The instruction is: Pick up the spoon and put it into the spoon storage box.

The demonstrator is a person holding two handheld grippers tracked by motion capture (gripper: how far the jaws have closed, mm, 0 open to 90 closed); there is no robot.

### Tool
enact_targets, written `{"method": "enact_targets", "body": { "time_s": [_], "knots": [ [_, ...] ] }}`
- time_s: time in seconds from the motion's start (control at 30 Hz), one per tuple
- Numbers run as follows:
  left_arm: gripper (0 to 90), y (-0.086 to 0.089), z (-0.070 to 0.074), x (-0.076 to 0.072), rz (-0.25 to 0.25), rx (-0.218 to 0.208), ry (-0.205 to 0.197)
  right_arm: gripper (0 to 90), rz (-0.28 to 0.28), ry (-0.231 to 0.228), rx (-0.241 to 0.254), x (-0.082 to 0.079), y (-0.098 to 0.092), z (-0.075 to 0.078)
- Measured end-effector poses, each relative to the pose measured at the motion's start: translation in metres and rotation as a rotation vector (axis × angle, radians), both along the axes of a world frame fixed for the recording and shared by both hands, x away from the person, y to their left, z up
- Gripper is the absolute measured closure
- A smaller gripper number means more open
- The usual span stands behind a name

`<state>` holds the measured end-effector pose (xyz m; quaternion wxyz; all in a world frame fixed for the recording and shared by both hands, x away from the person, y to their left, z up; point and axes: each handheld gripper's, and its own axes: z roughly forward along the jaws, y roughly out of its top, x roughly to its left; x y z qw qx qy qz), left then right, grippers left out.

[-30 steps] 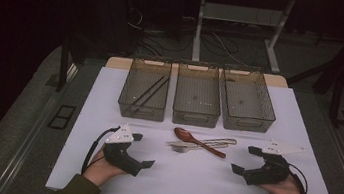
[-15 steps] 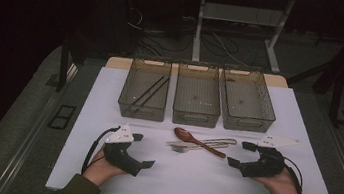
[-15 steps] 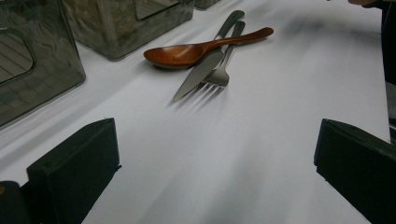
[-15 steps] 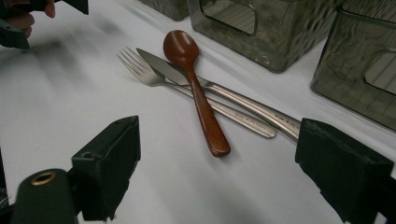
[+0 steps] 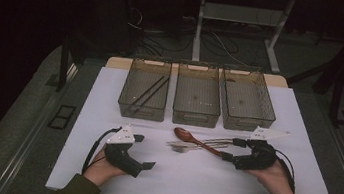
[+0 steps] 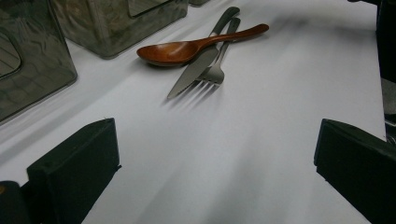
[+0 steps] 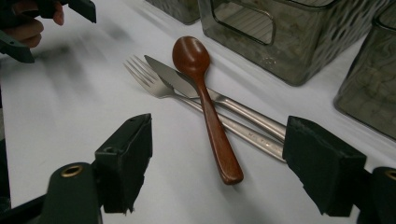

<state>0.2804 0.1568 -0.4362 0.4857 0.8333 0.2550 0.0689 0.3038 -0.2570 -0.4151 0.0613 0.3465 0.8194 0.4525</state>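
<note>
Three utensils stacked at the reach of the right tongs; risk of a mixed or failed pickup.

One wooden spoon (image 7: 205, 100) lay across a knife (image 7: 205, 95) and a fork (image 7: 154, 84) on the white bench (image 5: 189, 180), in front of the three mesh bins (image 5: 197, 100). The right tongs (image 7: 217, 172) straddled the spoon's handle end, jaws apart and just closing, pads not yet touching it. Judged hazards: the pads could catch the metal handles beneath along with the spoon, or nudge the rounded handle so it rolled and scattered the pile. The left tongs (image 6: 210, 177) rested spread wide and empty, well apart from the cutlery.
</note>
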Motion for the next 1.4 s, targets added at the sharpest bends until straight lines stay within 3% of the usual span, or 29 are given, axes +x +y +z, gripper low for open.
{"method": "enact_targets", "body": {
  "time_s": [0.6, 0.93, 1.4],
  "knots": [
    [0.0, 0.000, 0.000, 0.000, -0.005, -0.001, 0.003, 46.3, 0.061, 0.041, 0.009, 0.032, 0.031, -0.004],
    [0.0, 0.000, 0.000, 0.000, -0.011, -0.002, 0.003, 52.1, 0.099, 0.057, 0.000, 0.049, 0.055, -0.008],
    [0.0, 0.000, 0.000, 0.000, -0.015, -0.004, 0.003, 52.1, 0.117, 0.071, -0.009, 0.073, 0.087, -0.012]
  ]
}}
